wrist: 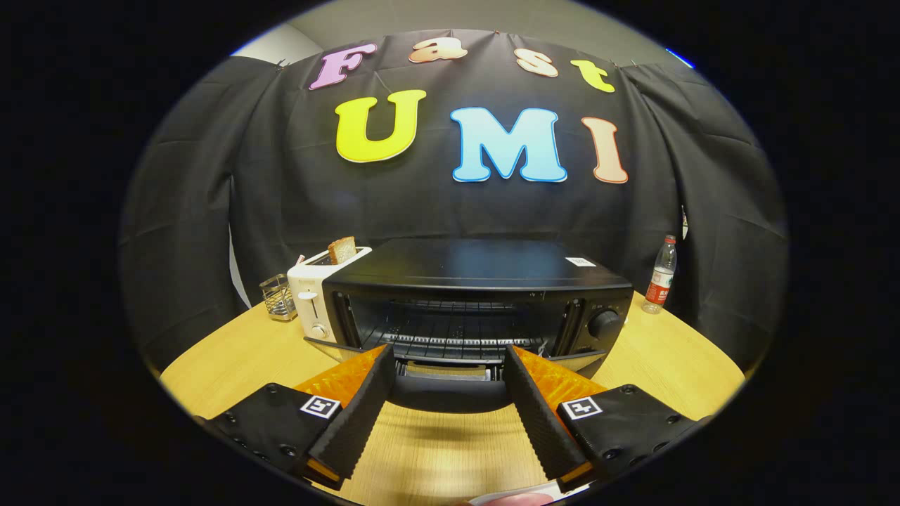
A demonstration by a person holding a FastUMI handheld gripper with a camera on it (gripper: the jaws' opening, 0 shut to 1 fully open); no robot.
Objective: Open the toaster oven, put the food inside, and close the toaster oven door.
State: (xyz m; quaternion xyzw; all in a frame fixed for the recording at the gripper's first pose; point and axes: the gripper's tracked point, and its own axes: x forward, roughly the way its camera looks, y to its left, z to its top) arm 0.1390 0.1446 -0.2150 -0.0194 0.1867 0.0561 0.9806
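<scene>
- Toaster oven (478, 281) sat on table (232, 358), door (450, 390) dropped open, rack bare.
- Gripper (448, 362) fingers spread wide, either side of door handle, gripping nothing.
- Bread slice (342, 249) stood in white toaster (316, 295), left of oven.

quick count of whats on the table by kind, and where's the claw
Toaster oven, door down: 1
Pop-up toaster with bread slice: 1
Wire basket: 1
Water bottle: 1
Total: 4 on the table
The claw is open, fingers straddling the lowered door's handle.
</scene>
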